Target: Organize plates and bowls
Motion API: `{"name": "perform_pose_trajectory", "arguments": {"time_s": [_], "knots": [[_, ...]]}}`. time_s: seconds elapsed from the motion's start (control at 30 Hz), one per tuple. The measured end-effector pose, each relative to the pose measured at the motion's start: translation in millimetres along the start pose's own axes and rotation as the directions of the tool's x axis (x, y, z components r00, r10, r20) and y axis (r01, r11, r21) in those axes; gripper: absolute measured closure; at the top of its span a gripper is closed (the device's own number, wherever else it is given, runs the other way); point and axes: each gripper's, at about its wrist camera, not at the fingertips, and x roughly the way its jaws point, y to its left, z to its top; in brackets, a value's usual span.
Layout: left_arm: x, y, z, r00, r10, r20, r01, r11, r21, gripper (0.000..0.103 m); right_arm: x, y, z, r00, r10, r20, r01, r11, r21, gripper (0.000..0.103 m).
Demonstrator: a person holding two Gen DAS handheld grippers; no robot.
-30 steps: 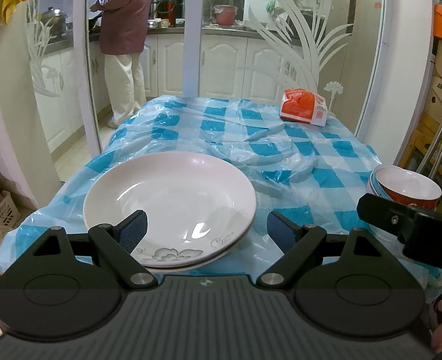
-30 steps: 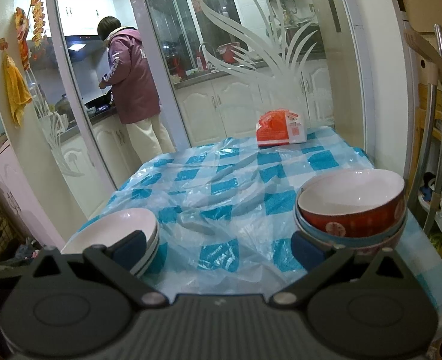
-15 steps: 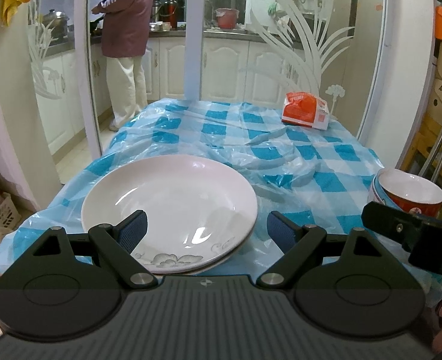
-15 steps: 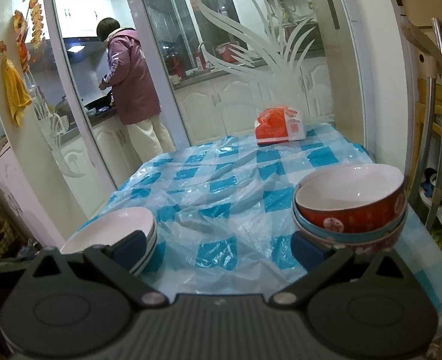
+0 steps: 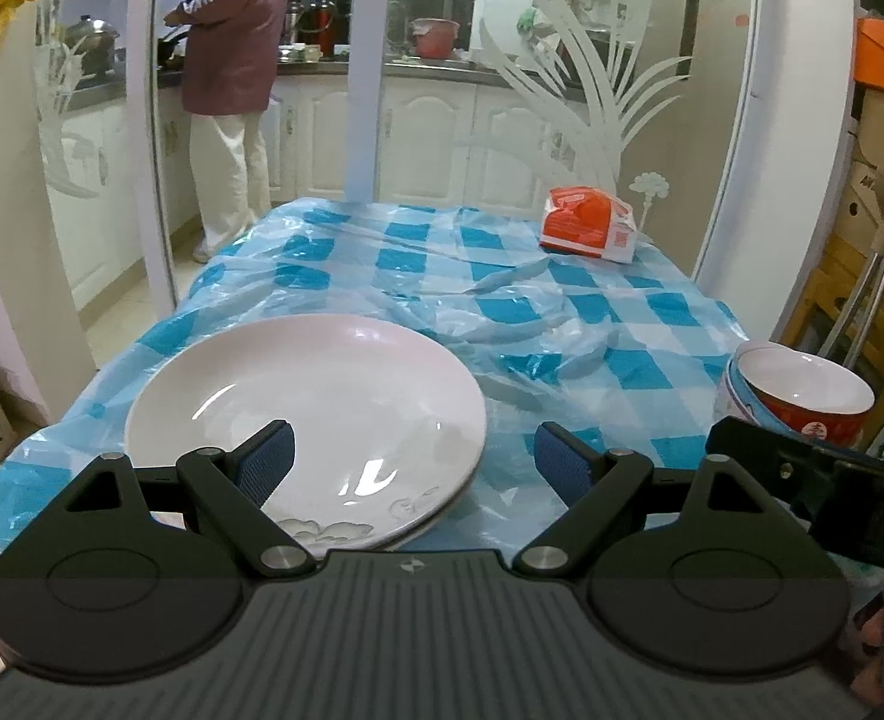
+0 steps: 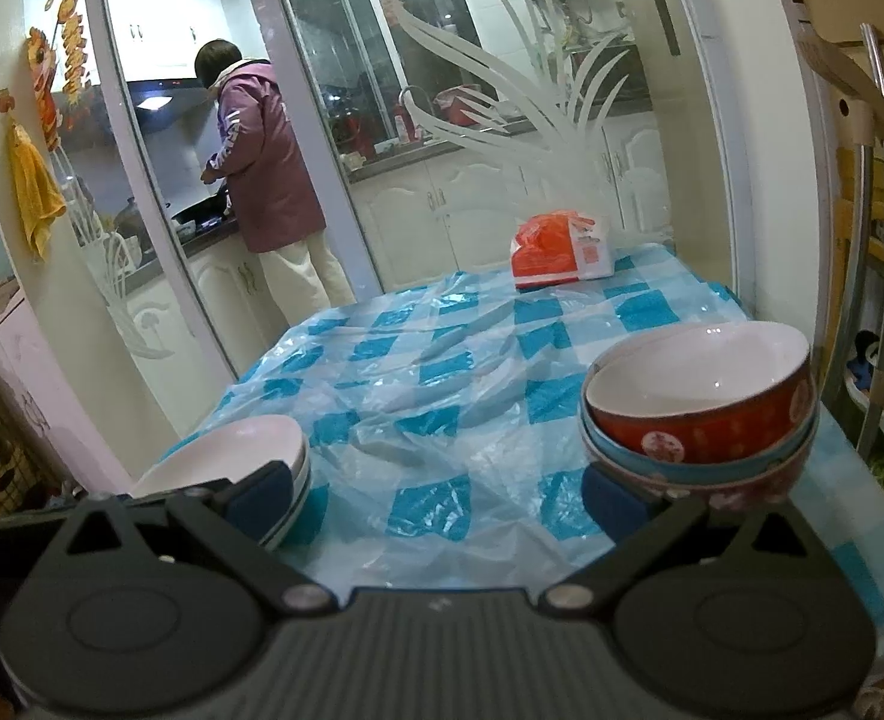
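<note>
A stack of white plates with a grey flower print lies at the table's near left corner; the right wrist view shows its edge, the plates. My left gripper hovers open over the stack's near rim, holding nothing. At the near right edge stands a stack of bowls, a red one nested on a blue one and a patterned one; the left wrist view shows these bowls too. My right gripper is open and empty, its right fingertip beside the bowls' base.
The table wears a blue-and-white checked cloth under wrinkled clear plastic. An orange packet lies at the far end. A person stands in the kitchen behind glass doors. A chair frame and boxes stand on the right.
Both grippers have pulled back slightly and risen; the plates and bowls sit a little lower and farther in view. Nothing was grasped or moved.
</note>
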Motion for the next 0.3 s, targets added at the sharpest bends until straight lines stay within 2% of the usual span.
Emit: {"name": "perform_pose_trajectory", "arguments": {"time_s": [0.3], "knots": [[2.8,7.6,6.4,1.0,-0.007,0.015,0.007,1.0,-0.012,0.0,7.1,-6.0,2.1,1.0,-0.012,-0.001,0.012,1.0,0.001,0.001]]}}
